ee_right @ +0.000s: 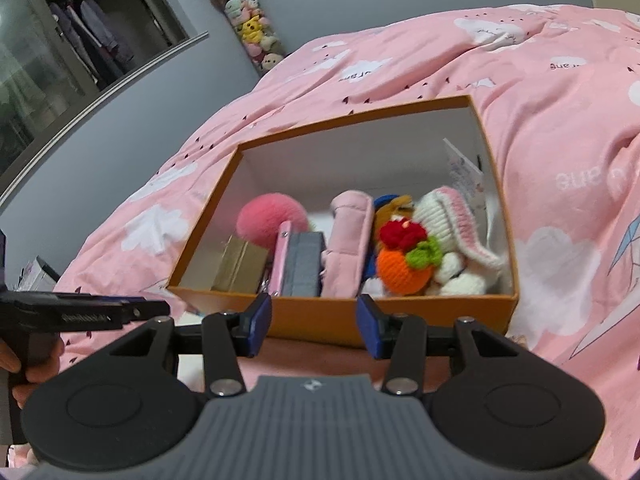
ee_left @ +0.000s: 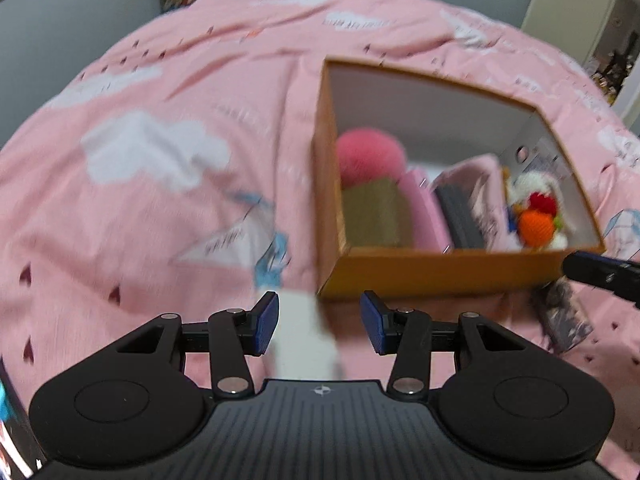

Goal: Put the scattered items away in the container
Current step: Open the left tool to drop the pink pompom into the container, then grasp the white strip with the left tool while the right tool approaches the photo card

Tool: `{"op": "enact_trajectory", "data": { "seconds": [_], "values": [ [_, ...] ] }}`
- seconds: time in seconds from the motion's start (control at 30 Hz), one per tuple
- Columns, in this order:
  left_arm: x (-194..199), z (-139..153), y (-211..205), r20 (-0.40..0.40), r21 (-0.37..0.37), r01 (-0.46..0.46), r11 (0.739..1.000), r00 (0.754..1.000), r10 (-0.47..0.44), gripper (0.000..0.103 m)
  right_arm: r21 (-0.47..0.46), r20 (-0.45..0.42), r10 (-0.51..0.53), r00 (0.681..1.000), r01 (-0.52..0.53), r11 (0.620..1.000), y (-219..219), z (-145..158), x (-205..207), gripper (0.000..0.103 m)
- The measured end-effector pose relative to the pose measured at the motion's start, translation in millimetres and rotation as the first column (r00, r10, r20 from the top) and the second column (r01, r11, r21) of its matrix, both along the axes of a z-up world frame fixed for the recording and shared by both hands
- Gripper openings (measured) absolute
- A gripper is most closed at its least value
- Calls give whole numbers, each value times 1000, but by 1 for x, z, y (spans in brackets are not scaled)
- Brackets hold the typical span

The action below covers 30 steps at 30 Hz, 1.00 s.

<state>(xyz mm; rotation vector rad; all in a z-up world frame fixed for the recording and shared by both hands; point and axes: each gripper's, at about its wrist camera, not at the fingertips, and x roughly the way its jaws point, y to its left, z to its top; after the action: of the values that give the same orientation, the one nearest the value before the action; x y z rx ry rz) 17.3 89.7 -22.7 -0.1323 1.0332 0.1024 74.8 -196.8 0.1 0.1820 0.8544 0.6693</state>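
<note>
One rectangular cardboard box (ee_right: 320,320), fuzzy pom-pom (ee_right: 266,218)

Orange box (ee_right: 400,320): near wall directly ahead of right gripper (ee_right: 314,326), blocking level passage. Opening above: unobstructed. Floor: crowded. Bedspread (ee_left: 140,200) left of left gripper (ee_left: 319,322): bare.

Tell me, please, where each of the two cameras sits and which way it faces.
Left wrist: on the left gripper, tilted down at the bed; its fingers flank a blurred white object, orange box ahead to the right.
Right wrist: on the right gripper, facing the box's near wall; its own fingers and a hand on the other gripper show.
Shared: the box, the pink pompom, the knitted bunny, and each other's gripper.
</note>
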Motion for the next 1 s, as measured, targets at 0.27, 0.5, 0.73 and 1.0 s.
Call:
{"op": "enact_trajectory", "data": {
  "seconds": [0.27,0.5,0.73,1.0],
  "values": [
    [-12,-27,15,-143,1,-60,998,988,60,57,-34,-29,22,999,-23,999,10,-5,-11,51],
    [-16,-40,30,-188,-76,-130,989,976,114,63,-58,-31,27,999,-28,998,15,-4,-15,51],
    [-15,-47,41,-209,-156,-174,972,968,140,69,-70,-35,36,999,-38,997,21,-5,-16,52],
    [-10,-56,44,-234,-224,-199,954,961,145,69,-84,-46,36,998,-40,996,23,-7,-15,52]
  ]
}}
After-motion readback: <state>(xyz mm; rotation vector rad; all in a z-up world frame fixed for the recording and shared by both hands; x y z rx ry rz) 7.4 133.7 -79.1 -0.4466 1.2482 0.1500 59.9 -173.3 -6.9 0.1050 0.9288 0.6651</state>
